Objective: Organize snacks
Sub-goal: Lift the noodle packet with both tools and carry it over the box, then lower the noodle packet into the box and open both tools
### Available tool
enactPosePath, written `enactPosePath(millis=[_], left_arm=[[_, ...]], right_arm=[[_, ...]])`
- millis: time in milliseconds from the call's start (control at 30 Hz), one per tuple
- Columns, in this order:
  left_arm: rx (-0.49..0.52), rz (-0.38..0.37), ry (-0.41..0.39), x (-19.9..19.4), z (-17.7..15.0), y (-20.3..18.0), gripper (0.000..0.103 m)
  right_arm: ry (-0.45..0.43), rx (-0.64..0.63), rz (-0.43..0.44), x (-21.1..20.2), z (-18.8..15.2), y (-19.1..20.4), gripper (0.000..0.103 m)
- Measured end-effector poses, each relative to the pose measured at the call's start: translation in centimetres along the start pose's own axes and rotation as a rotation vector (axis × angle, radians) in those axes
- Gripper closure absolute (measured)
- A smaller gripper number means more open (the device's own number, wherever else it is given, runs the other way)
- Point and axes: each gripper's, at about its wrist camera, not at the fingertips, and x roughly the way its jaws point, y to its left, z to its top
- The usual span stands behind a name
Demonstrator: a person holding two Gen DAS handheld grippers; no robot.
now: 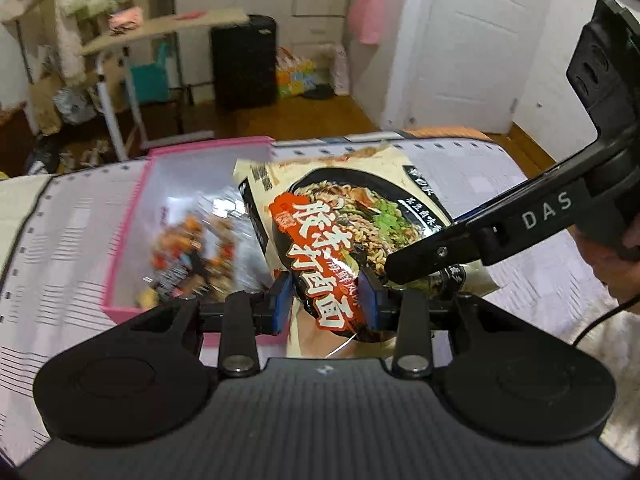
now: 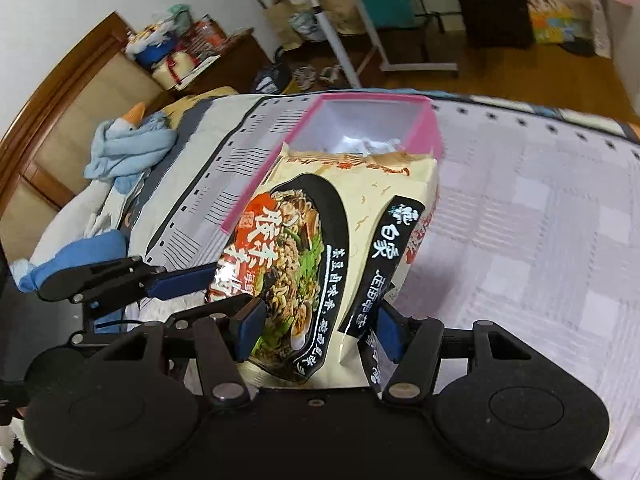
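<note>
Glossy noodle packet (image 2: 320,248) (crinkled)

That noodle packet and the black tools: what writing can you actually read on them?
"DAS": white letters on the right gripper arm.
"白象": black band on the instant noodle packet.
Large white characters on the packet's red patch: partly hidden by the left gripper; not surely readable.
Small band print: too small.

One noodle pack (image 1: 340,236); one pink box (image 1: 132,216)
</note>
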Motion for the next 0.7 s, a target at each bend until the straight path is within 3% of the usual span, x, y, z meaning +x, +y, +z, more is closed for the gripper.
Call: enactPosePath(millis=[233,333,533,700], left_arm=[[-0.037,0.093,-0.043,2.7,1.7,6.1,0.069],[-0.037,0.120,-0.060,4.9,2.6,8.4,0.069],[-0.050,0.101,-0.052,11.4,3.9,12.7,0.069],[-0.105,0.077,-0.018,15.1,3.9,14.8,0.068]], right_arm=[[0.014,0.036,0.057,6.4,5.2,-0.1,0.039],[0.017,0.051,0.039,9.0,6.9,-0.3,0.039],[0.020,0.106,-0.036,13.7,9.9,-2.1,0.039],[0.036,0.078,-0.098,15.5,9.5,-1.8,0.036]])
